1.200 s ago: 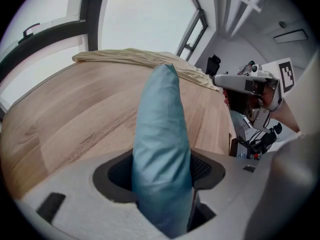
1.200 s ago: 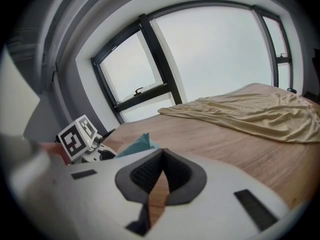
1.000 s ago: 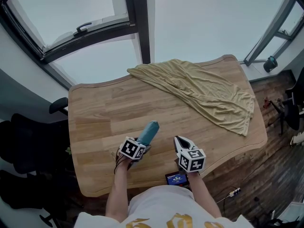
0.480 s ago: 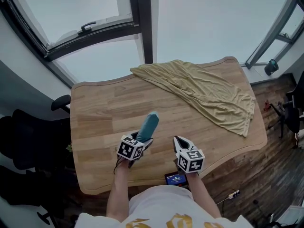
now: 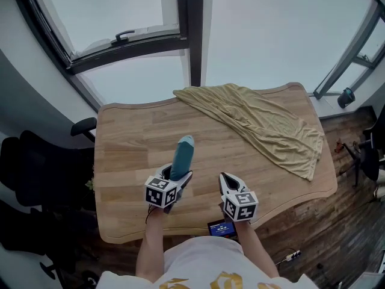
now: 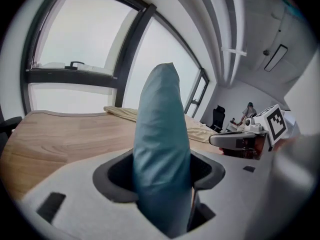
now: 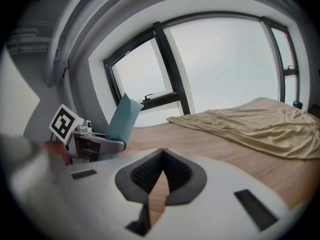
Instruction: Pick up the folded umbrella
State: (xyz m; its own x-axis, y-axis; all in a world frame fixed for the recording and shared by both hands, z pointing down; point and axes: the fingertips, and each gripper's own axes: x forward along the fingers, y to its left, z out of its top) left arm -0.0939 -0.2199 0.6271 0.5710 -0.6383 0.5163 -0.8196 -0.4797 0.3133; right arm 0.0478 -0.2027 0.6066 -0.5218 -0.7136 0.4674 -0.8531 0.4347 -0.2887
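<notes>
**Grasp at the pick-up.** The left gripper (image 5: 179,178) pinches the folded umbrella (image 5: 181,154) by its near end between wide-set fingers (image 6: 114,178). The teal sleeve juts up and away over the near-left part of the counter (image 5: 129,138), apparently clear of the wood as a pick-up requires, while the right gripper (image 5: 224,178) hangs beside it, unneeded, with its fingers (image 7: 145,176) pressed together on nothing. The head view gives the layout, with the tan cloth (image 5: 264,125) well apart at the far right, but only the left gripper view shows the sleeve filling the gap between its fingers.
</notes>
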